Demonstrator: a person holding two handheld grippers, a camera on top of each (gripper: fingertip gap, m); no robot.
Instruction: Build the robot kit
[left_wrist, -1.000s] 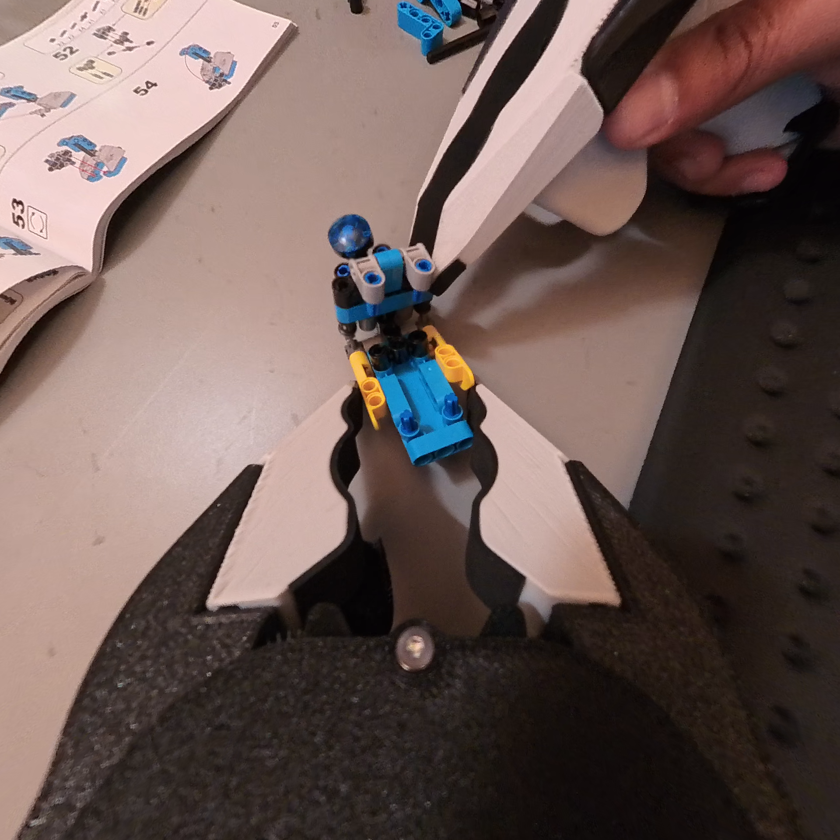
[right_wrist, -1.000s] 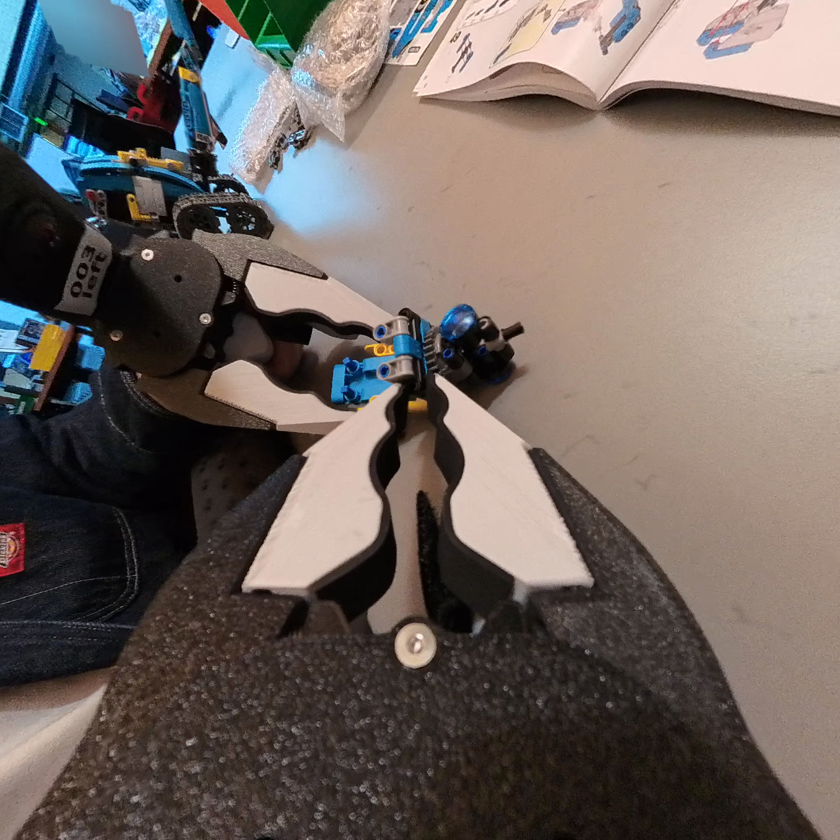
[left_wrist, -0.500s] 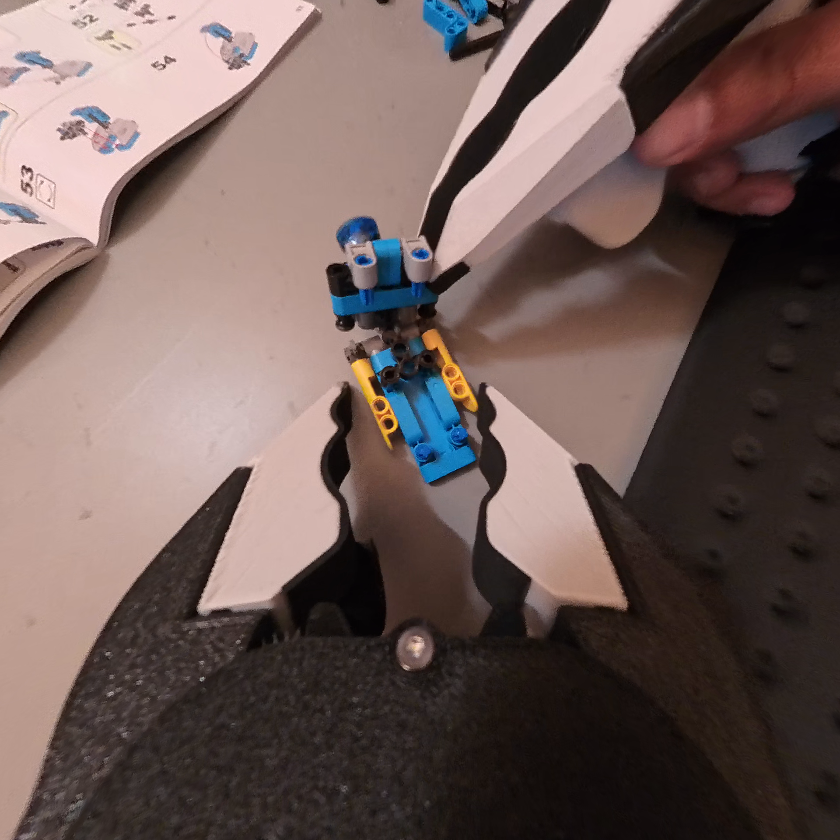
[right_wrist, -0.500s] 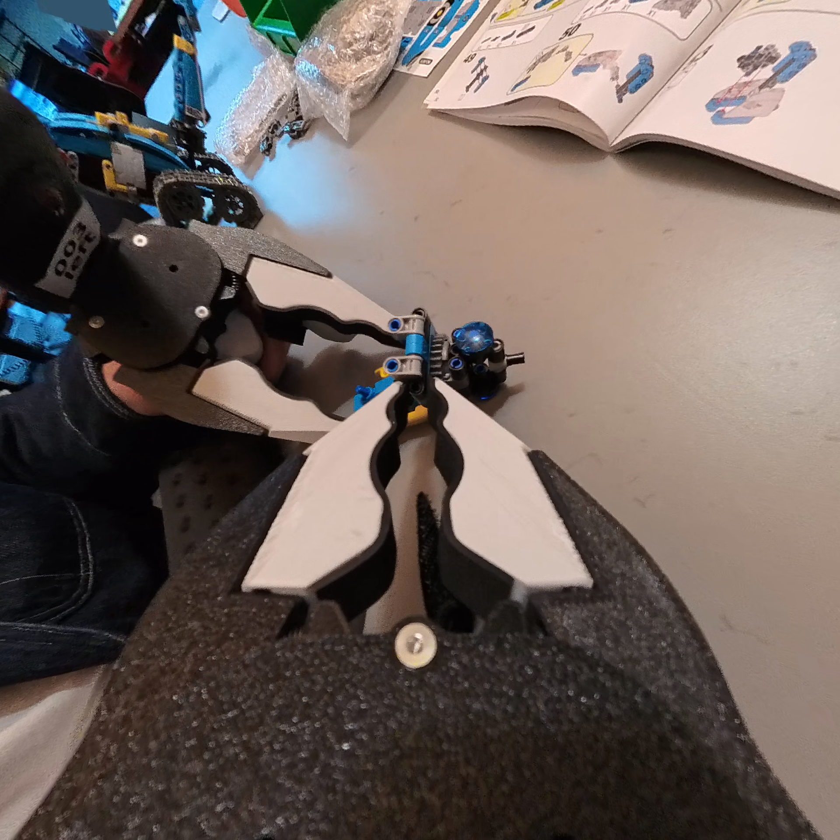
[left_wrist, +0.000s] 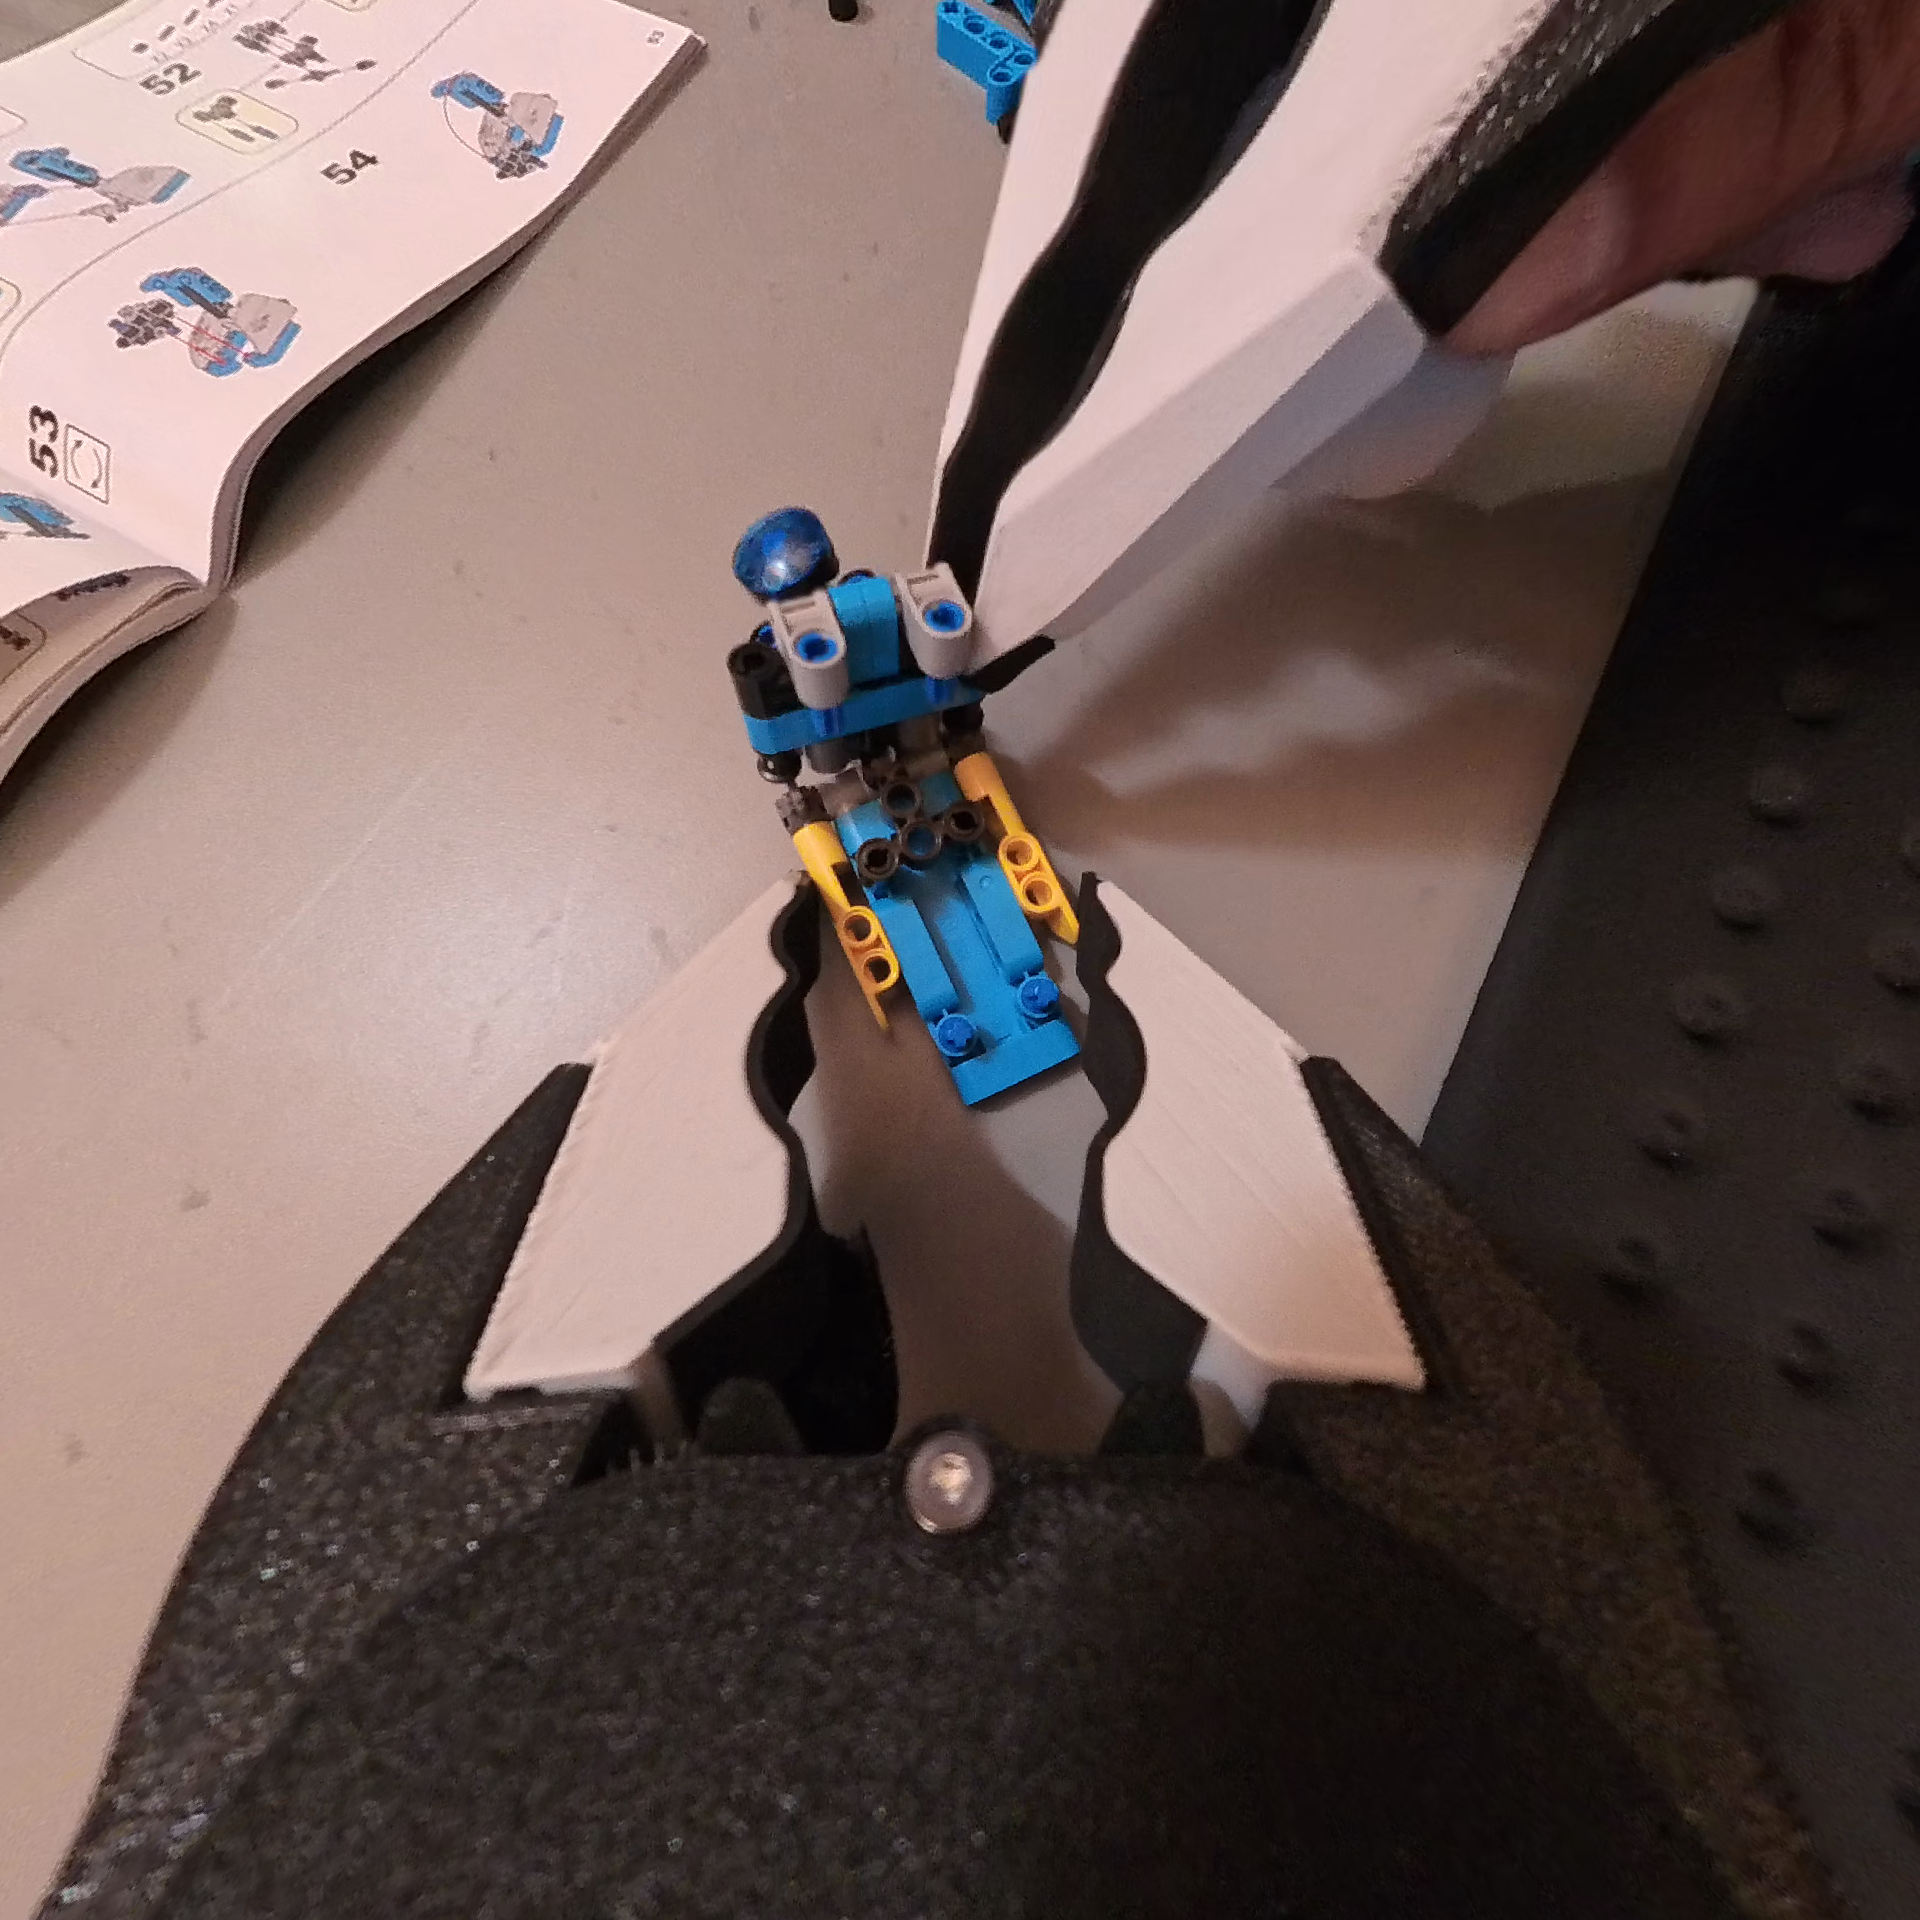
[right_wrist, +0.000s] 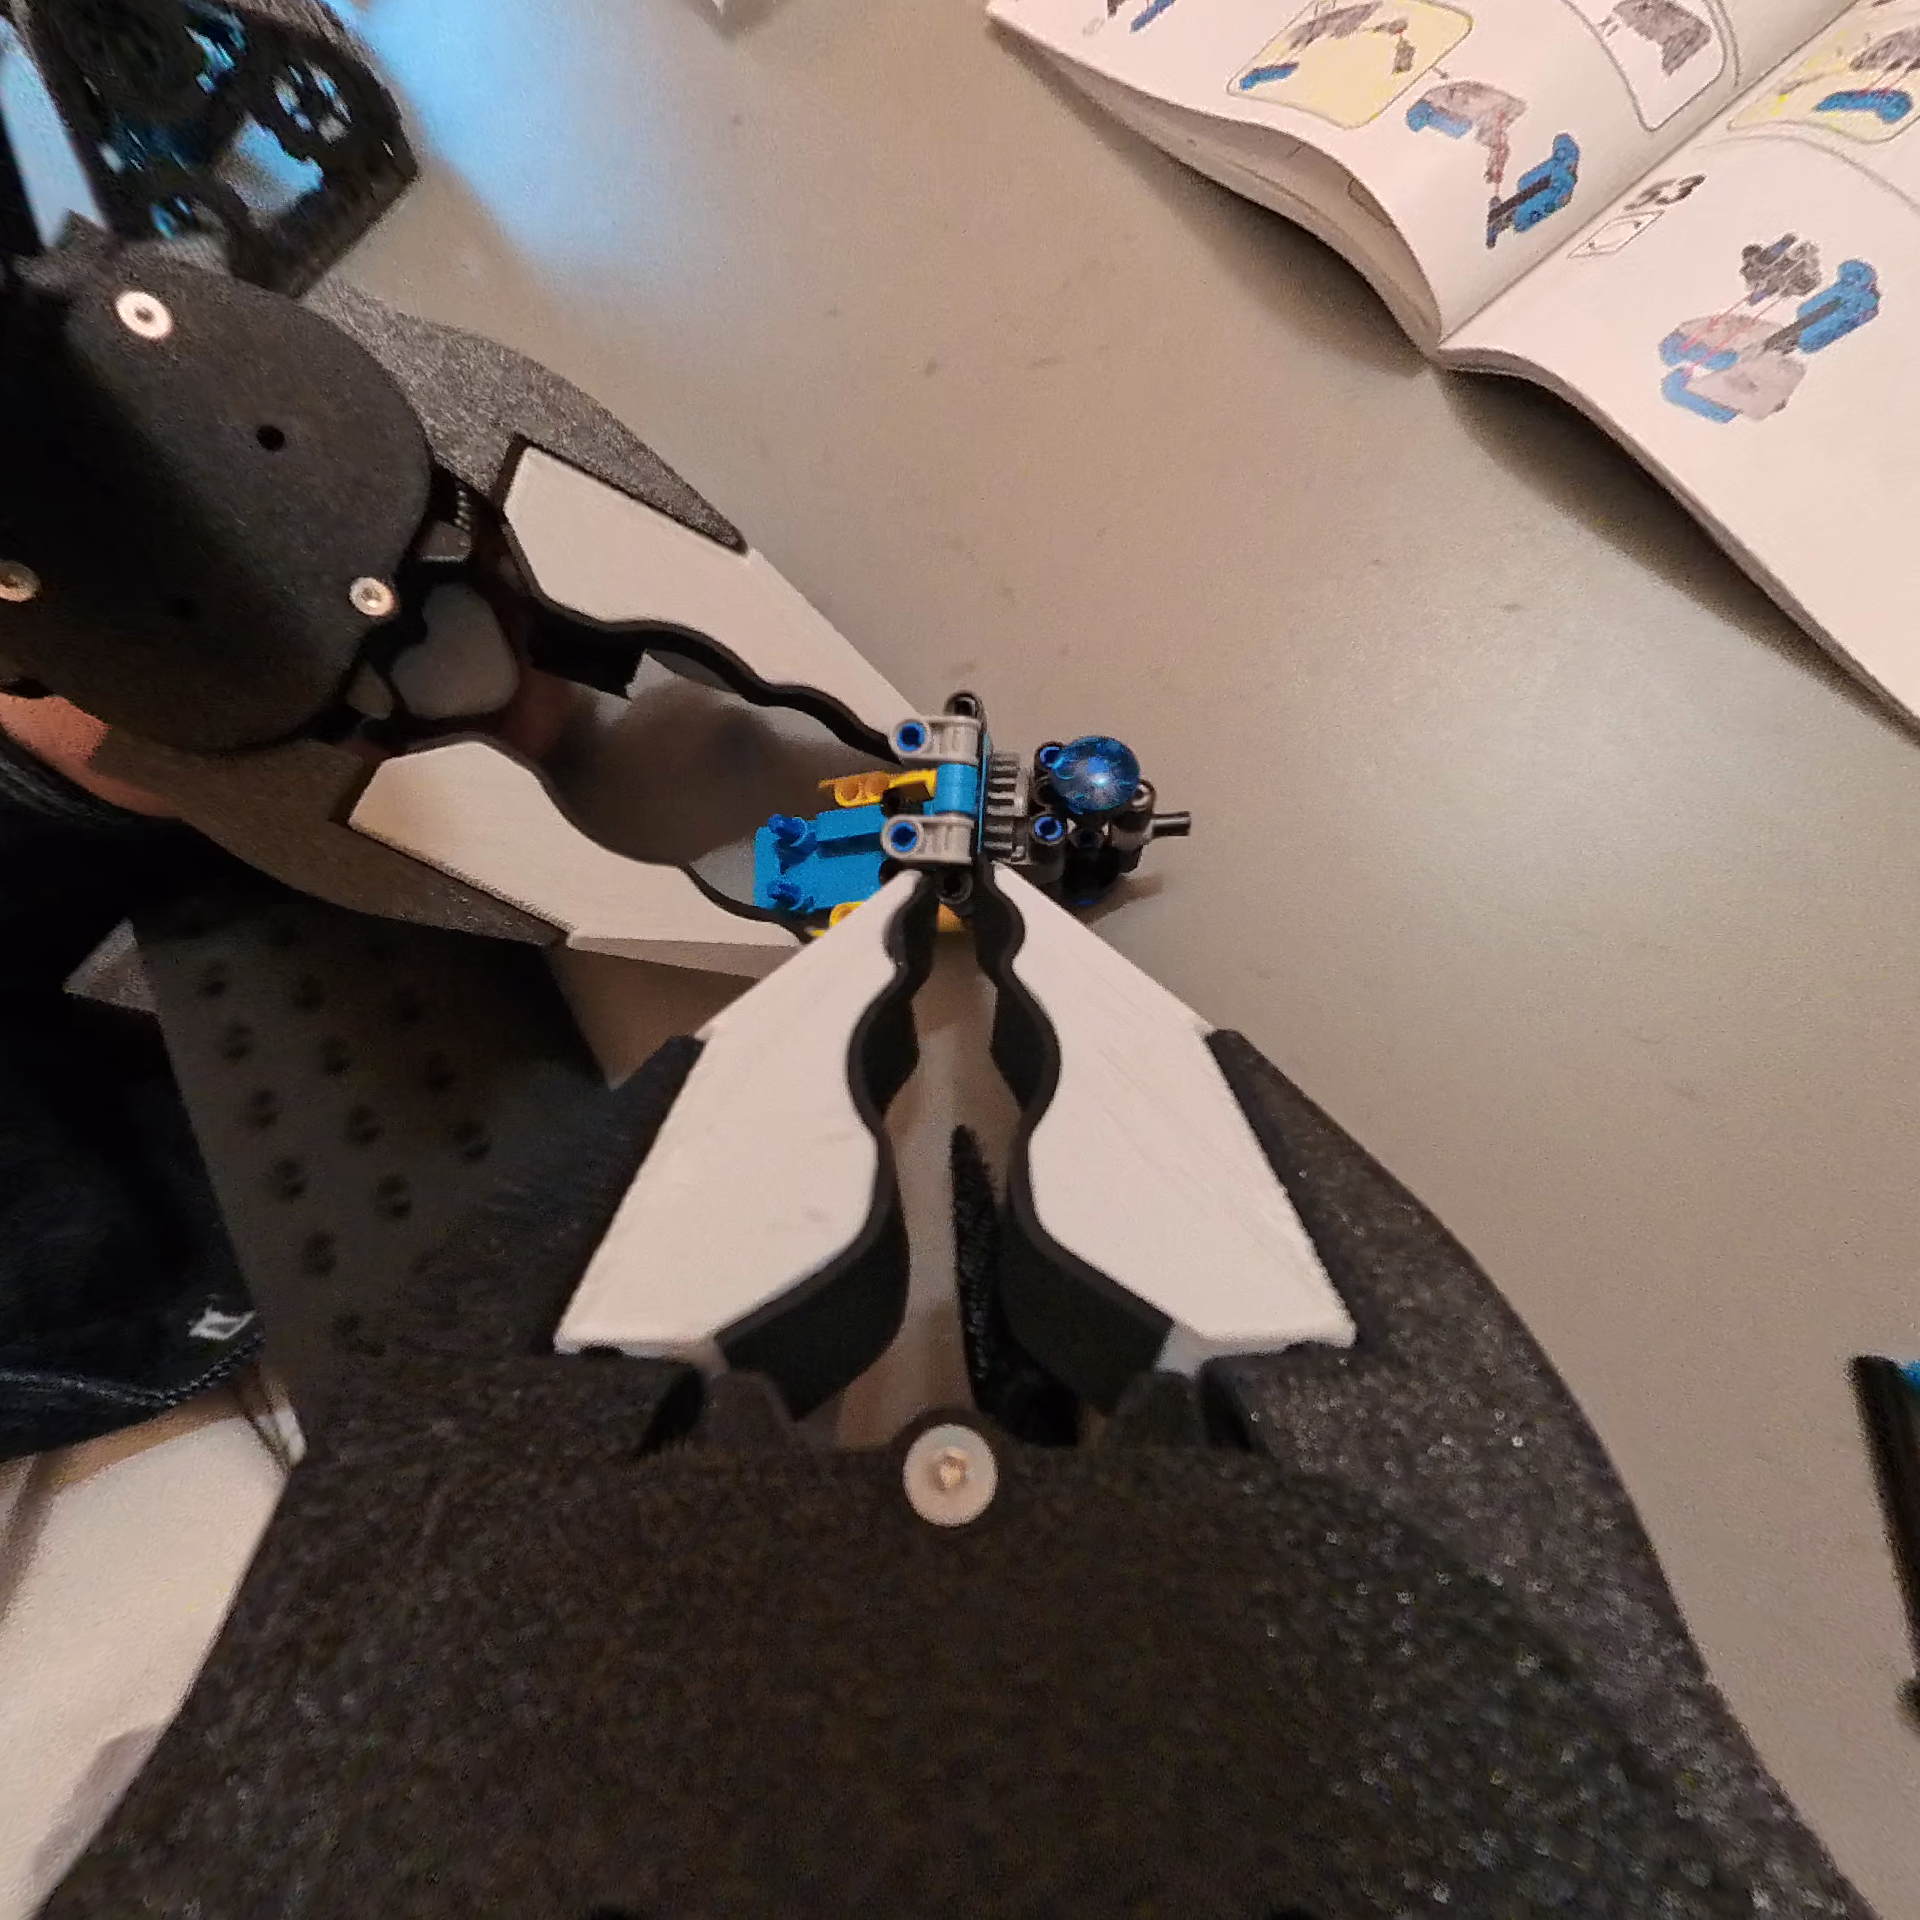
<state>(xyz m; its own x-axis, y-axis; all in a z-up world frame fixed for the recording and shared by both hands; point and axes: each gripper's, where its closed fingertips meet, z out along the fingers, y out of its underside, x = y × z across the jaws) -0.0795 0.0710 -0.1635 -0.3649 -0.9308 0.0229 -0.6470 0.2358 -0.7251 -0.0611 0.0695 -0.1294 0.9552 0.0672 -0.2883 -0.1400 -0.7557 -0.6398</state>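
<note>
1. Left gripper (left_wrist: 940, 894): jaws spread, straddling the blue-and-yellow base of the brick model (left_wrist: 914, 821); not clamped.
2. Right gripper (right_wrist: 951, 896): tips clenched on the model's side.
3. Model: resting on the table (left_wrist: 436, 831), instruction booklet (left_wrist: 260, 229) well apart.
4. Risk: one-sided hold may twist or split the model.

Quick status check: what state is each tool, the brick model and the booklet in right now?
brick model: lying on the grey table, blue dome end farthest from the left tool.
left tool: open, fingers either side of the brick model's flat blue end.
right tool: shut on the brick model's side, tips pinching it.
instruction booklet: open, lying on the table.
</note>
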